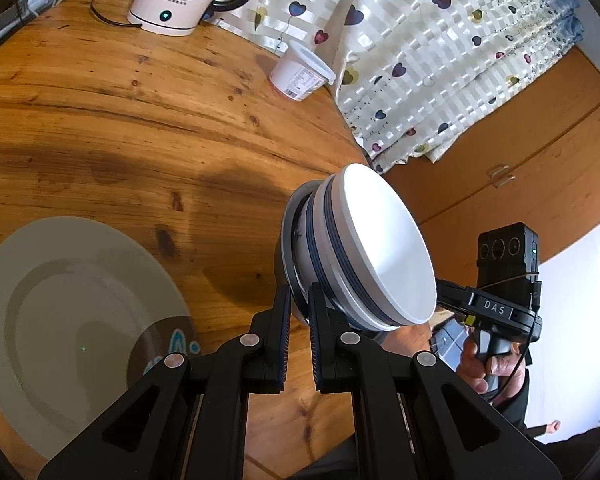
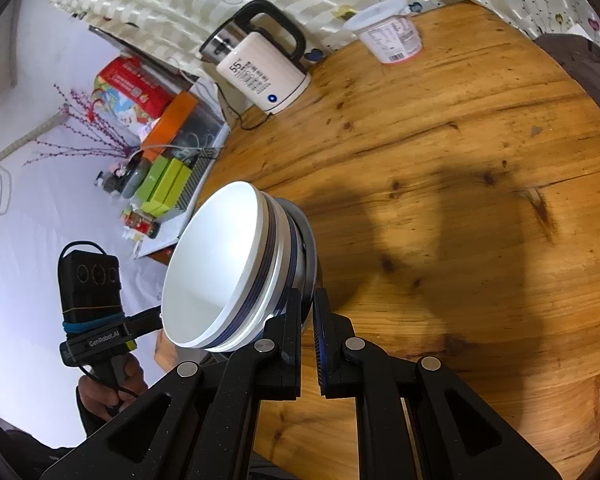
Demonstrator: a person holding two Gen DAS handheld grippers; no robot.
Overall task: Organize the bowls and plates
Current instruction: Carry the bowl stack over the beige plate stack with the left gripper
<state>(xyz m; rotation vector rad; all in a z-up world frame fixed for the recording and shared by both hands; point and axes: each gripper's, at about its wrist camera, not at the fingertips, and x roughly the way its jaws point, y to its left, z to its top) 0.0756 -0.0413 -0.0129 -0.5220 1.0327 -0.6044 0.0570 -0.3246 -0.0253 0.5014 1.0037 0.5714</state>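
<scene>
With both grippers, left [image 1: 299, 308] and right [image 2: 307, 312], clamped on opposite edges of the bowl stack [image 1: 360, 248] lifted above the table [image 1: 120, 128], we should keep both hands level and set it down beside the plate [image 1: 72, 312].

Black tool [image 1: 298, 312], silver pivot screws
</scene>
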